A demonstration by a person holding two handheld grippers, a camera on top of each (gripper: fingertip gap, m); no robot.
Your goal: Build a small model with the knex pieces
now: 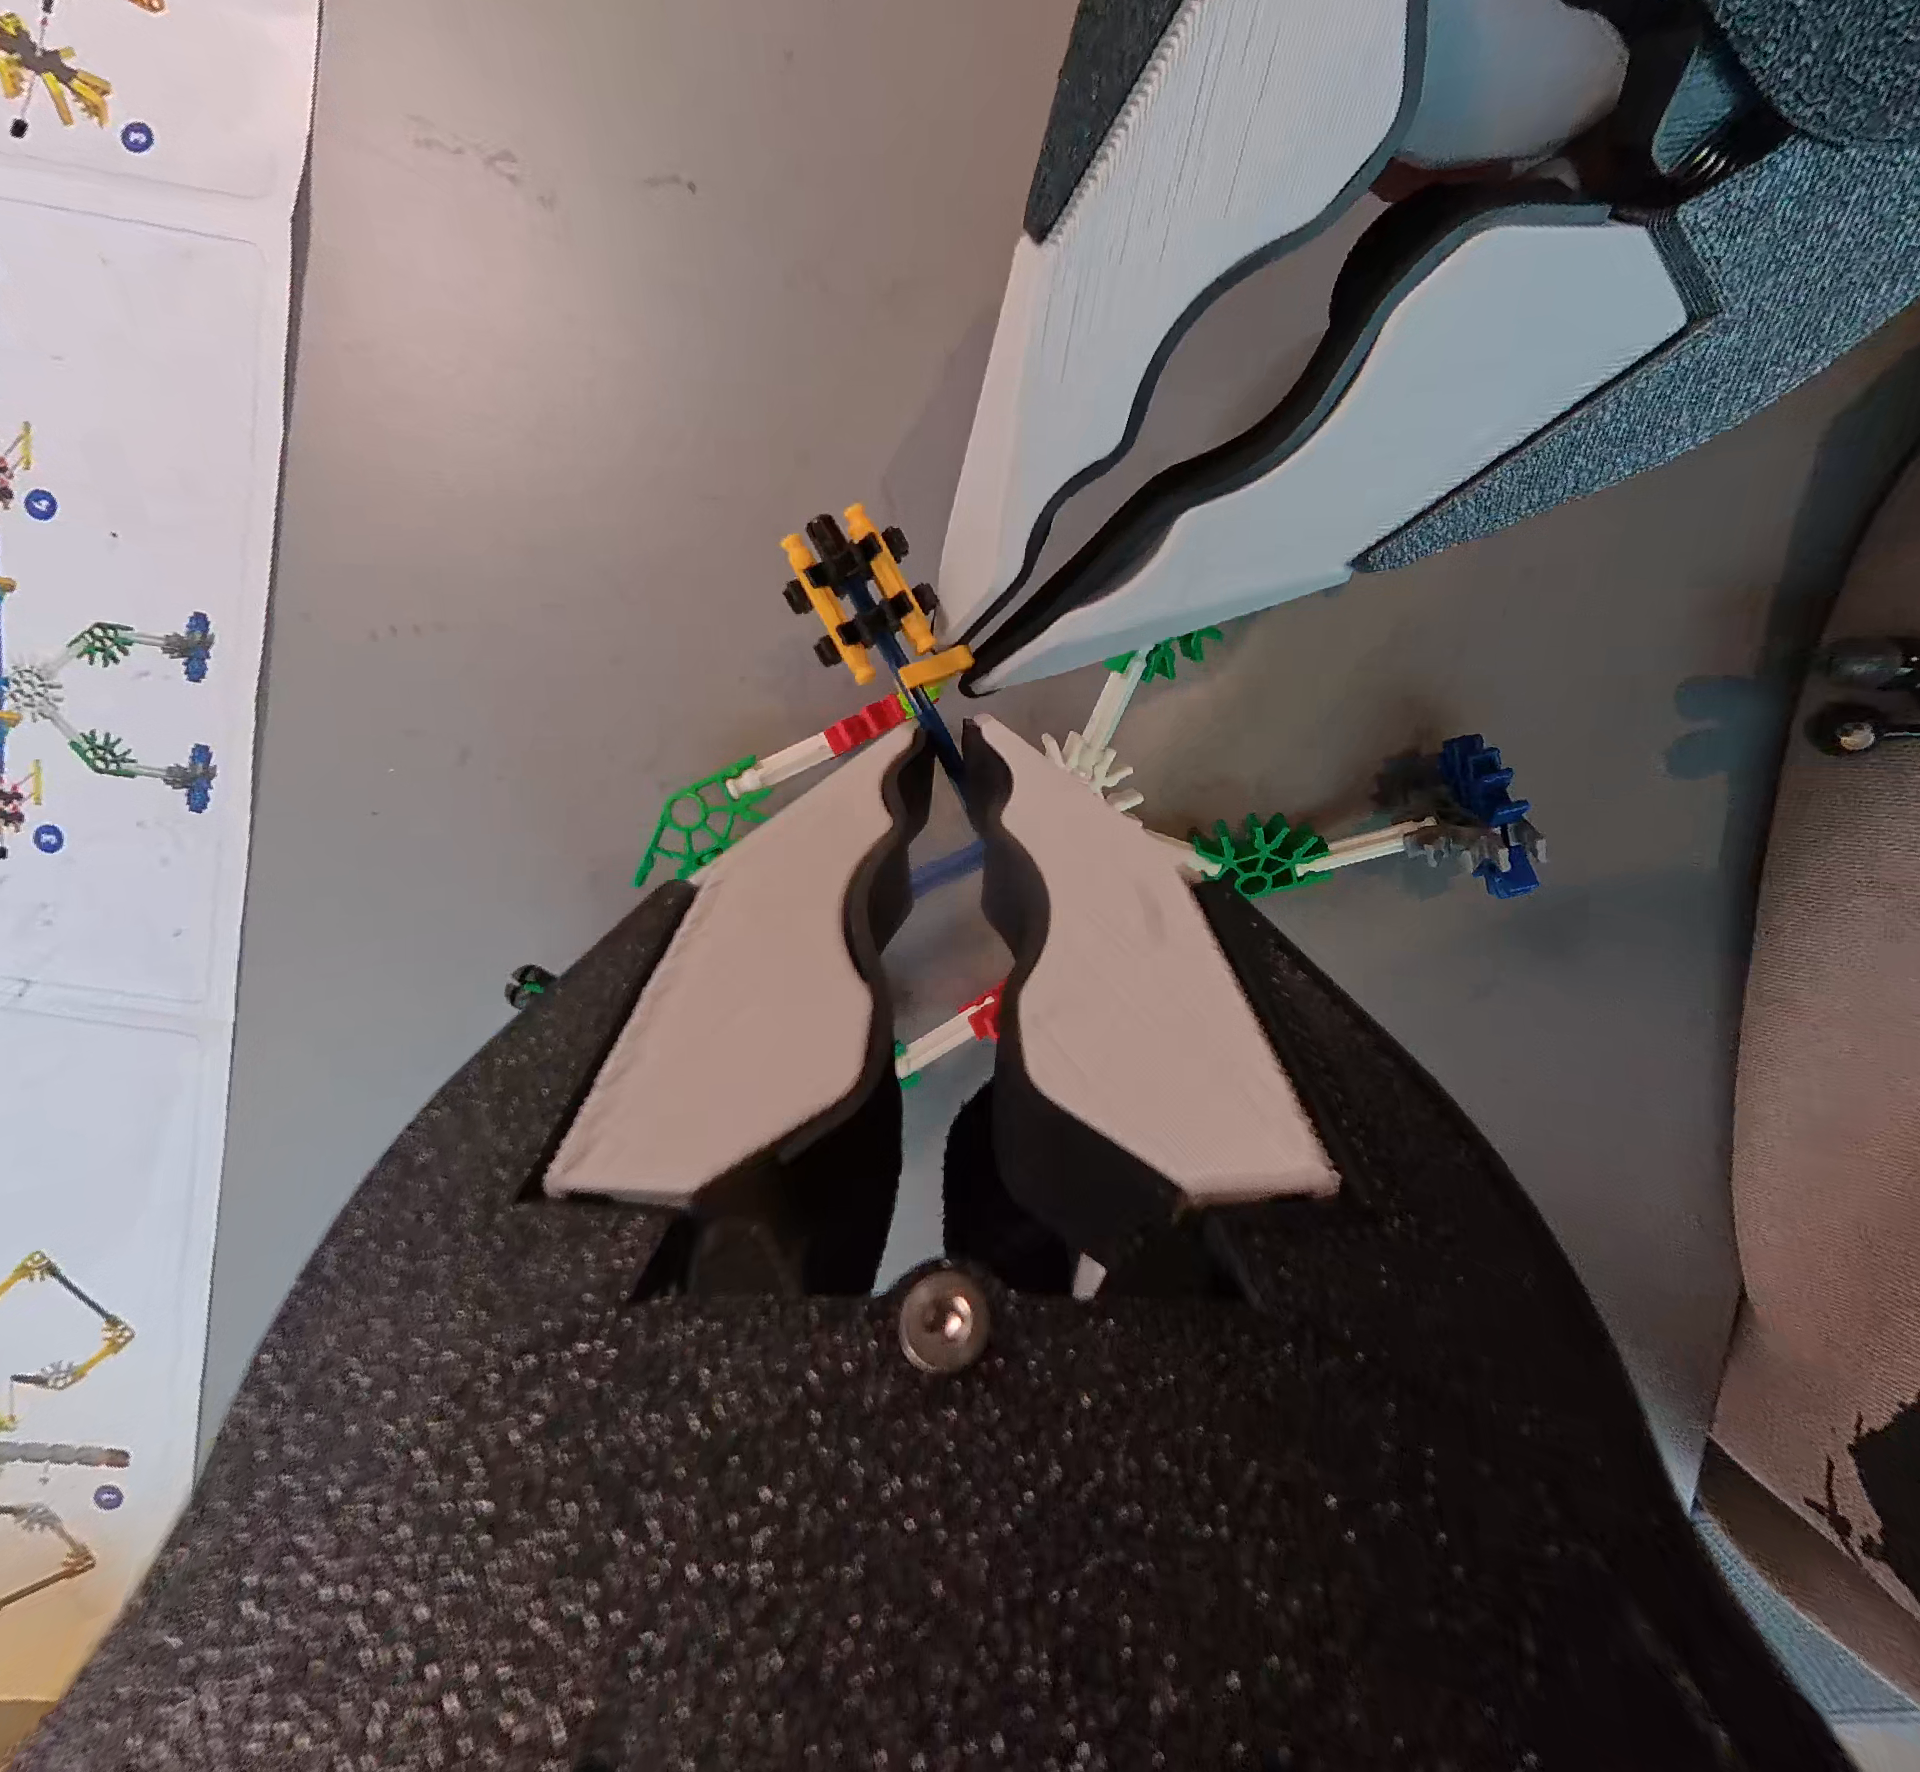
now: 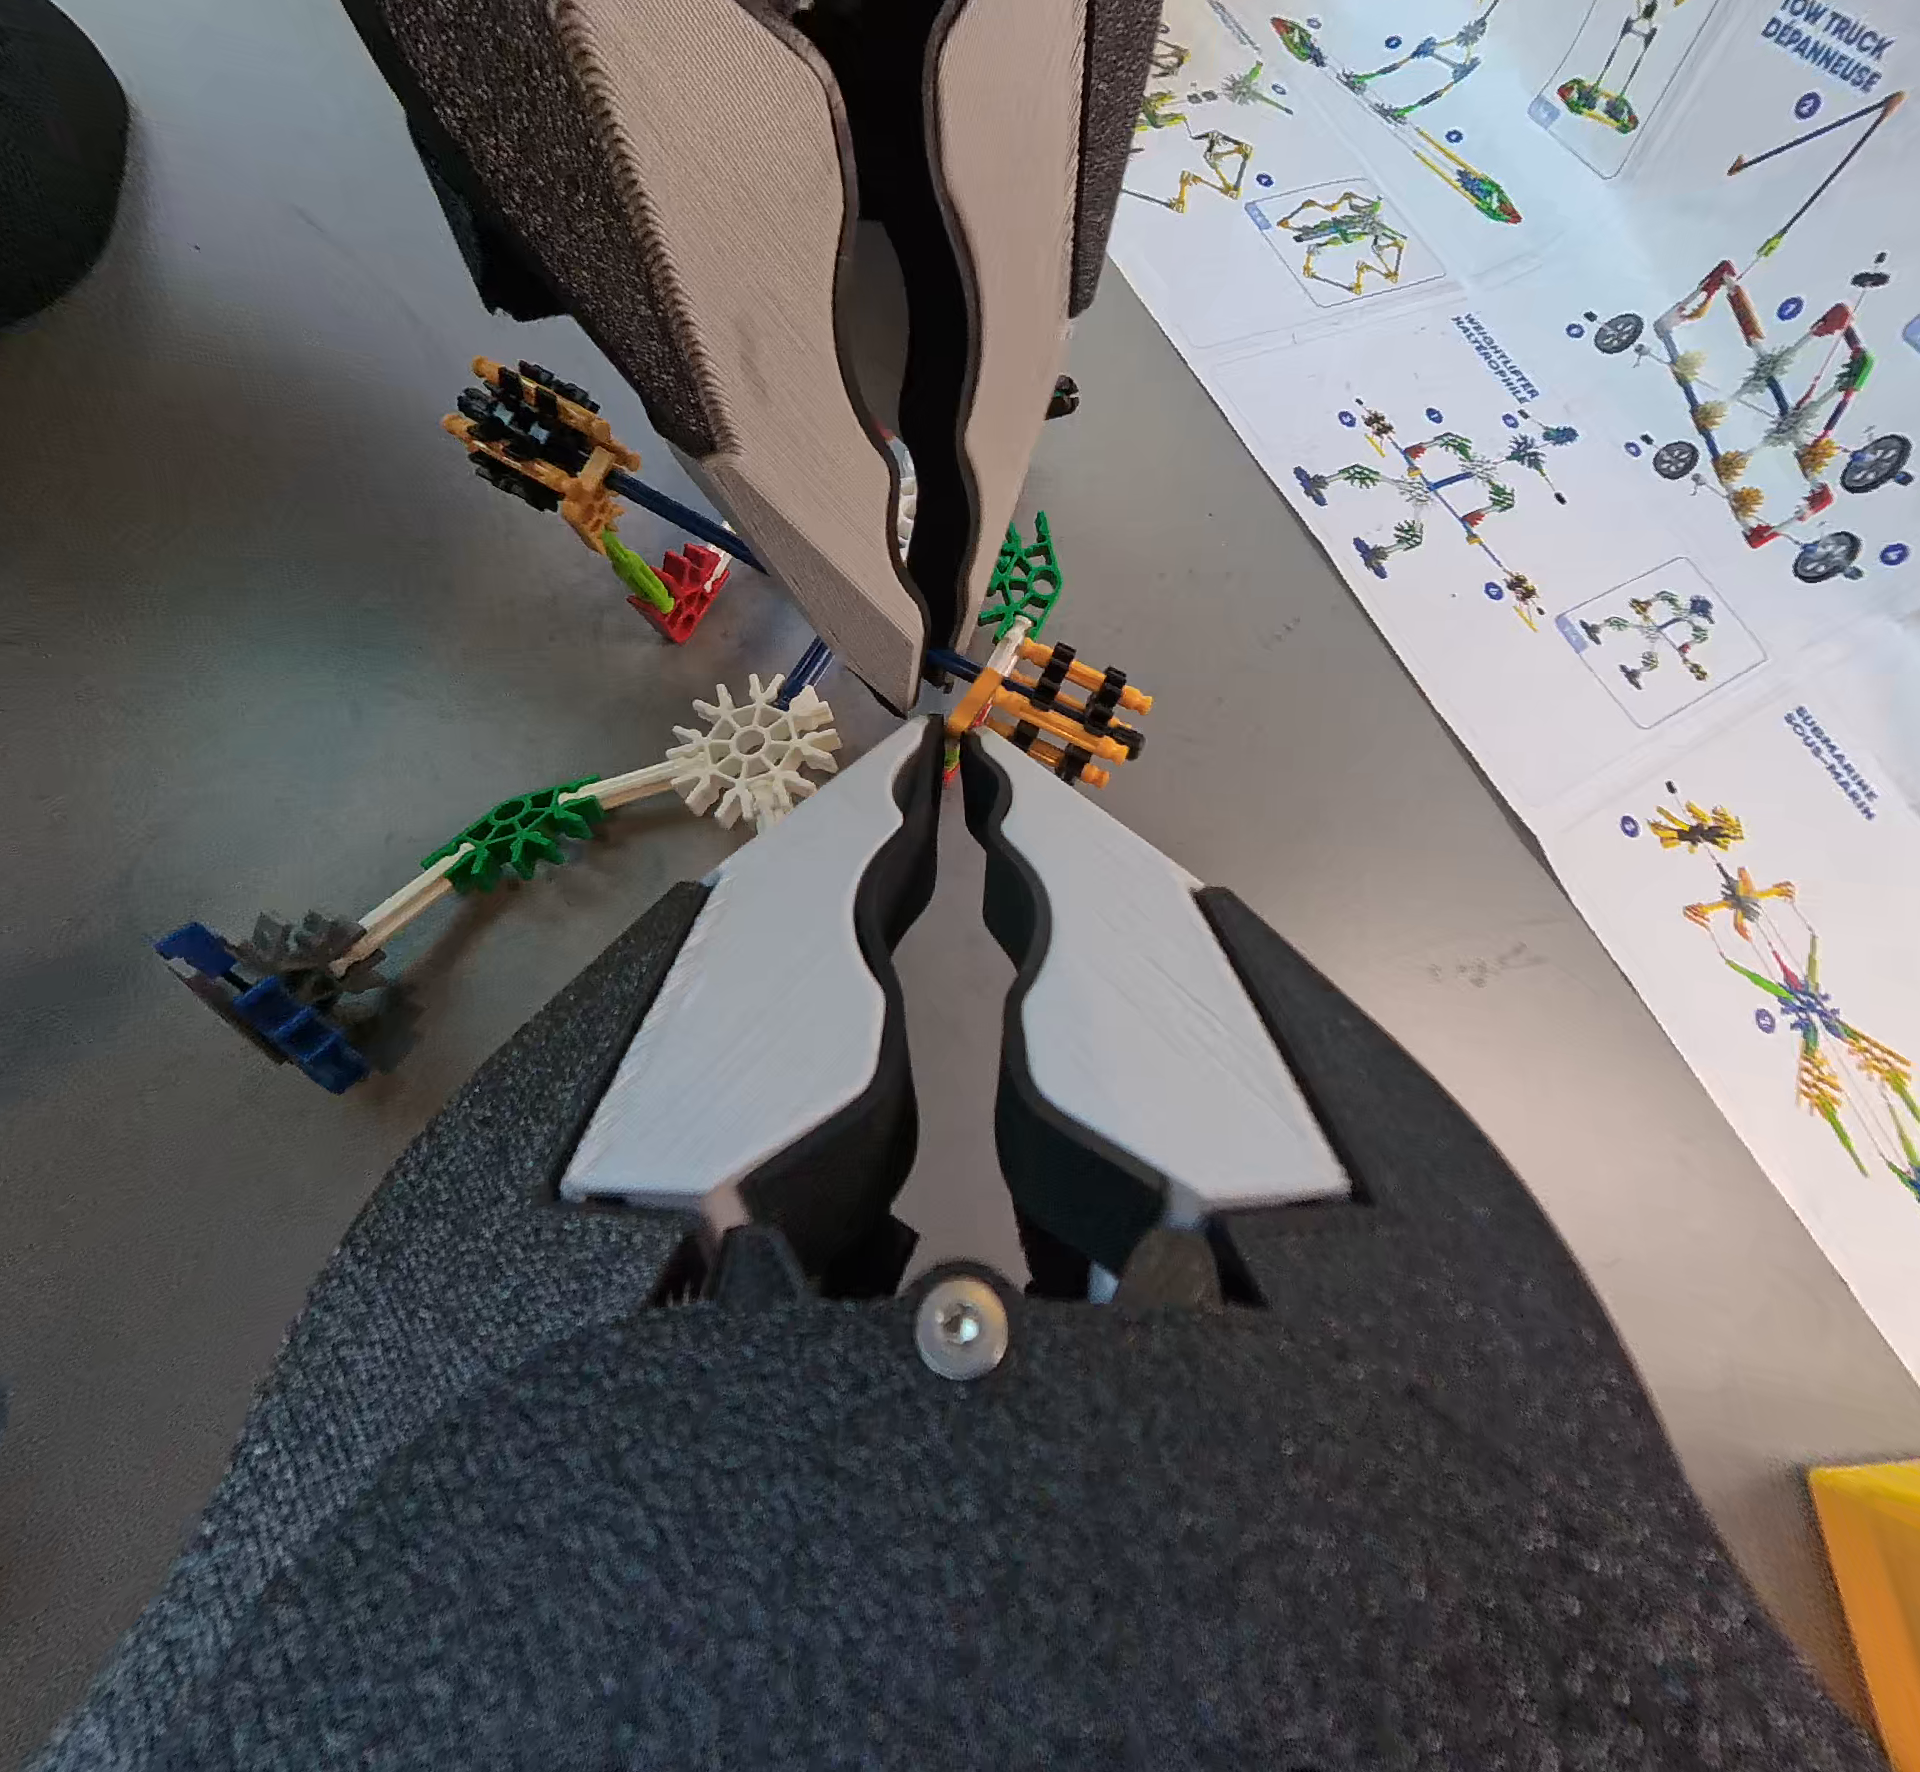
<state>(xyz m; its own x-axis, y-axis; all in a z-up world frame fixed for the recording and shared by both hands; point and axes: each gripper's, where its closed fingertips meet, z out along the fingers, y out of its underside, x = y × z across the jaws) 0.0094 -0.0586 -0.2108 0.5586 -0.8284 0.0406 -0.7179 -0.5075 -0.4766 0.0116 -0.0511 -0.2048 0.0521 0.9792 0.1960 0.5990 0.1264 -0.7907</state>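
1. Two grippers meet tip to tip over the grey tabletop [image 1: 582, 372]: left gripper [image 1: 943, 743] has its jaws nearly closed, pinching the model's thin blue rod [image 1: 951, 772].
2. Right gripper [image 2: 945, 735], jaws closed to a sliver, nips the orange connector [image 2: 977, 696] at the rod's end, at its 12 o'clock.
3. Rod-and-connector model [image 2: 750, 762] lies beneath; it looks light, springy, apt to pop apart, so rods and hubs seem the best holds.
4. Instruction sheet [image 2: 1558, 579] lies at 2 o'clock.
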